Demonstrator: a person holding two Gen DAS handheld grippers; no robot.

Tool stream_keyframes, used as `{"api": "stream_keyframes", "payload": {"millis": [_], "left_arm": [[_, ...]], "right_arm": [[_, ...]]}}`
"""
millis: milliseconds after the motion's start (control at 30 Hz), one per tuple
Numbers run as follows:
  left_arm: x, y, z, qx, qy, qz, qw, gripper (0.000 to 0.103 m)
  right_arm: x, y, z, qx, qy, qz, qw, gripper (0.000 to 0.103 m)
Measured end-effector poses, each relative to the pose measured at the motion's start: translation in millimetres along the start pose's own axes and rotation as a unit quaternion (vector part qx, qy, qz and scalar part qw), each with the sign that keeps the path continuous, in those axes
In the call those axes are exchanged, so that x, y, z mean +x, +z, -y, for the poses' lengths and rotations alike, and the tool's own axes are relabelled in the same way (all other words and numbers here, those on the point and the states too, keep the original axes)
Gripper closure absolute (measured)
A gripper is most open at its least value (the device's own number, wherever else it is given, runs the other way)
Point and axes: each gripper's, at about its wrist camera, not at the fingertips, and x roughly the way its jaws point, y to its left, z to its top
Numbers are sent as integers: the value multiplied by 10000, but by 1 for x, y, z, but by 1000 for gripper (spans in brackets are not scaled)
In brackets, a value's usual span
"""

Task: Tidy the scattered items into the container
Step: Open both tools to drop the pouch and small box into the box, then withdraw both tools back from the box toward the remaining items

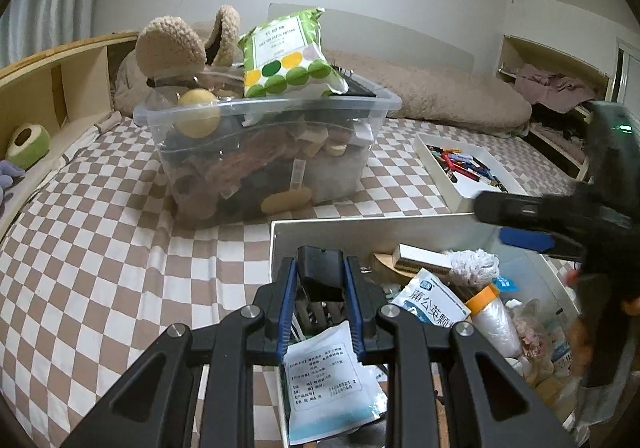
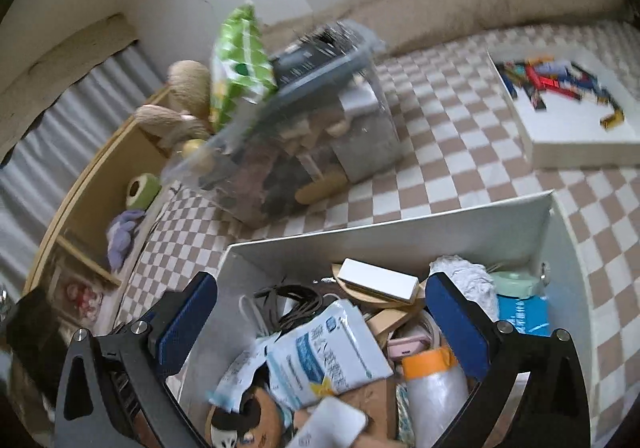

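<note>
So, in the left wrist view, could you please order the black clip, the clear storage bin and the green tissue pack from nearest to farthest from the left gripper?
1. Black clip, clamped in the left gripper.
2. Clear storage bin, ahead on the checkered bed.
3. Green tissue pack, atop the bin's heap, farthest back.

white open-top container (image 2: 560,248) on checkered bed, nearly full: white-blue sachets (image 2: 332,352), orange-capped bottle (image 2: 434,380), white box (image 2: 380,284), black cables (image 2: 296,298). black clip-like item (image 1: 320,274) clamped upright in left claw (image 1: 320,288) at container's left wall
</note>
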Motion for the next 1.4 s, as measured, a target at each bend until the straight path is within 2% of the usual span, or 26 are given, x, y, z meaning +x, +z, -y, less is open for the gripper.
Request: {"api": "stream_keyframes", "payload": {"millis": [167, 400, 433, 467, 533, 1167, 1300, 1367, 1400], "left_arm": [[2, -1, -1, -8, 5, -53, 10000, 79], [8, -7, 1, 71, 95, -245, 9996, 79], [8, -8, 2, 110, 138, -266, 9995, 74], [8, -8, 2, 140, 183, -270, 9994, 60], [6, -8, 3, 132, 193, -244, 9994, 46], [-16, -12, 9, 2, 8, -100, 9999, 45], [-23, -12, 12, 38, 8, 21, 10000, 30], [-27, -11, 14, 31, 11, 133, 9999, 15], [-29, -10, 15, 23, 36, 185, 9998, 11]], "right_arm": [[-26, -17, -5, -151, 185, 187, 9995, 0], [-42, -44, 0, -32, 401, 390, 9984, 0], [-43, -46, 2, -15, 395, 388, 9985, 0], [-45, -48, 3, -4, 391, 394, 9985, 0], [-48, -49, 6, 43, 391, 429, 9983, 0], [-56, -57, 21, 115, 482, 451, 9978, 0], [-60, -58, 21, 18, 432, 507, 9978, 0], [-64, -58, 19, -96, 384, 615, 9973, 0], [-66, -58, 18, -164, 324, 680, 9970, 0]]}}
